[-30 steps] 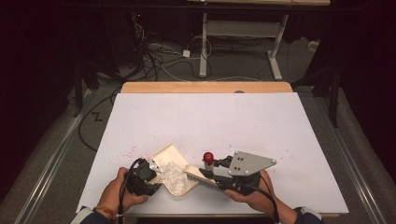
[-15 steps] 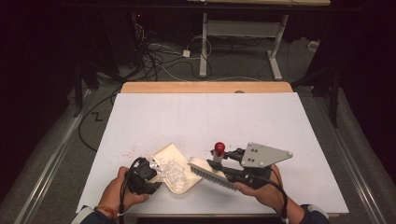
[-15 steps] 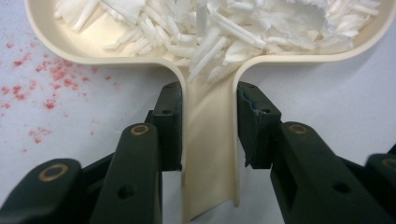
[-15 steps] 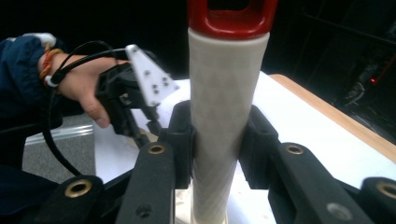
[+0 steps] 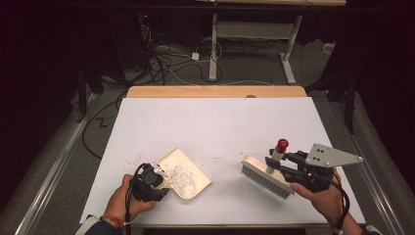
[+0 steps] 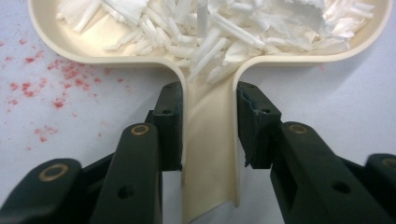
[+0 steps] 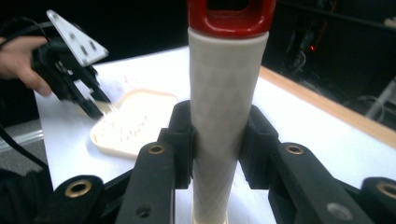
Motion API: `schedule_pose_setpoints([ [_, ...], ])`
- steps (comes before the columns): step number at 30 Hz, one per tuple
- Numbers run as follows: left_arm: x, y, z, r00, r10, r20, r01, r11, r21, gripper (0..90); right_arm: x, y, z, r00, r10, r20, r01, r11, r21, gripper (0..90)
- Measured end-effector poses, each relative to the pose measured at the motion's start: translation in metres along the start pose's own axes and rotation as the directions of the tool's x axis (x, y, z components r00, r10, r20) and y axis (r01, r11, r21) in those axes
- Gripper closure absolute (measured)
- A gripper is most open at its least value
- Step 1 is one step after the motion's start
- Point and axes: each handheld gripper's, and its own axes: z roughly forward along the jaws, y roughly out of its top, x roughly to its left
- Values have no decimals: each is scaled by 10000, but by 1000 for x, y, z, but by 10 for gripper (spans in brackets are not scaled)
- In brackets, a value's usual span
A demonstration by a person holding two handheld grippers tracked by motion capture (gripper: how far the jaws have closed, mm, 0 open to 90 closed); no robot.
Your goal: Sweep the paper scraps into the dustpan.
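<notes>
At the near edge of the white table (image 5: 215, 122), the cream dustpan (image 5: 188, 171) lies flat, loaded with white paper shreds (image 5: 178, 175), and the left gripper (image 5: 155, 183) has its jaws closed on the pan's narrow handle (image 6: 208, 140). In the left gripper view both pads press the handle's thin upturned side walls. The pan looks like light, fairly stiff moulded plastic, smooth enough to slip; the handle is the sensible place to hold it, close to the bowl as here, so the load tips less. The shreds are very light and loose, and some spill into the handle channel, so any tilt or quick move would probably scatter them.

To the right, well apart from the pan, the right gripper (image 5: 286, 161) is clamped on the pale handle (image 7: 224, 107) of the brush (image 5: 266, 176), just below its red cap (image 7: 231, 14). The brush hangs tilted, bristles down and toward the person. It seems light and rigid, its bristles soft; the round, faintly patterned handle should give fair grip.

Red specks (image 6: 56, 79) dot the table beside the pan; what they are is too small to tell. The pan's far lip is cut off in the left gripper view, and whether the bristles touch the table I cannot say for certain
</notes>
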Motion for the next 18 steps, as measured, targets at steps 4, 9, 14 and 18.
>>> schedule_pose_setpoints([
  [4,4,-1,-1,9996,-286,-83,284,9995,-136,626,-7,-9,-11,9999,111,113,-114,9997,235,704],
  [9,11,-1,-4,9978,-645,-122,640,9972,-378,627,-16,-11,-26,9995,280,-154,-276,9992,288,704],
  [14,22,0,-4,9932,-1143,-235,1132,9927,-408,628,-27,-14,-39,9970,592,-502,-564,9969,544,704],
  [18,31,-2,-4,9861,-1632,-328,1610,9851,-607,629,-34,-17,-44,9926,879,-836,-819,9940,726,703],
])
